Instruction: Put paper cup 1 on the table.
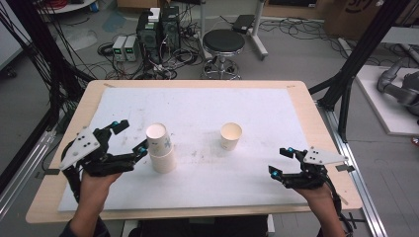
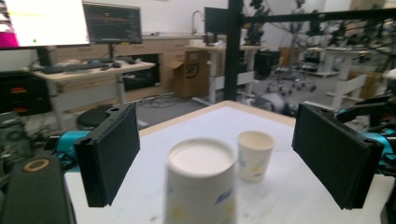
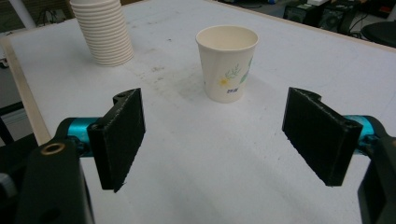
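A stack of white paper cups (image 1: 160,148) stands left of centre on the white mat (image 1: 212,185). A single paper cup with a small leaf print (image 1: 230,136) stands upright to its right, apart from it. My left gripper (image 1: 132,137) is open just left of the stack, which rises between its jaws in the left gripper view (image 2: 201,186) without touching them; the single cup (image 2: 254,156) shows behind. My right gripper (image 1: 278,161) is open and holds nothing near the mat's right front. In its view the single cup (image 3: 227,63) stands ahead and the stack (image 3: 102,32) farther left.
The mat covers a wooden table (image 1: 316,128) whose bare rim shows on all sides. Beyond the far edge, on the floor, are a black stool (image 1: 224,42), computer boxes (image 1: 158,32) and tangled cables. Black frame posts (image 1: 346,84) flank the table.
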`<state>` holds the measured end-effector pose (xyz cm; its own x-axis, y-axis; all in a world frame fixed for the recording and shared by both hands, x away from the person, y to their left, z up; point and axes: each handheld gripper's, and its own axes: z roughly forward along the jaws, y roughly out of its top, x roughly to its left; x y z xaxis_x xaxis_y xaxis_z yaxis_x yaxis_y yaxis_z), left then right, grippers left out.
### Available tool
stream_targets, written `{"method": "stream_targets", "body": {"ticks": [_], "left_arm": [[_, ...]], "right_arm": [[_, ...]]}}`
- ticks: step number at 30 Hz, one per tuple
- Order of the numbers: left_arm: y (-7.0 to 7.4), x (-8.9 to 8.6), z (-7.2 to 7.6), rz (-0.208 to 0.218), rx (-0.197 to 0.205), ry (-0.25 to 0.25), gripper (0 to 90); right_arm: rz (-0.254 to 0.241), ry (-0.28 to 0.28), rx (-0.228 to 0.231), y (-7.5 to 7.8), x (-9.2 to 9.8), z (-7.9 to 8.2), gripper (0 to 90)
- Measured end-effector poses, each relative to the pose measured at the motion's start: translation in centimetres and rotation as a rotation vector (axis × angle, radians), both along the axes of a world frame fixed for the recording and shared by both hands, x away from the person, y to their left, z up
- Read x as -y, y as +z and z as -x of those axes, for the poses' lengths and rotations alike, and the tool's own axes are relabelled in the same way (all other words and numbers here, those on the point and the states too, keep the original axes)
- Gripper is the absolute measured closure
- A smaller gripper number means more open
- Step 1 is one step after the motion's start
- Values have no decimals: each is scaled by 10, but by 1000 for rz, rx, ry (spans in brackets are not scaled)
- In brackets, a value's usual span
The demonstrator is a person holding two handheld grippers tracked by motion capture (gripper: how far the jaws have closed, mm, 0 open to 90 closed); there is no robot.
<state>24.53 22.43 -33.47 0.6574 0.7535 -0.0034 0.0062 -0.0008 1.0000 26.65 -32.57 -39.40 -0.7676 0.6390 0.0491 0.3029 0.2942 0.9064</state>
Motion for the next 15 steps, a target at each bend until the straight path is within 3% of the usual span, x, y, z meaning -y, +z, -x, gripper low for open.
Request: {"method": "stream_targets", "body": {"ticks": [7,15], "left_arm": [[-26,-34,4,26,-28,82,152],[-40,-45,8,45,-47,98,152]], "right_arm": [[1,-11,7,1,-2,-3,219],[9,-10,0,-2,-6,-5,219]]}}
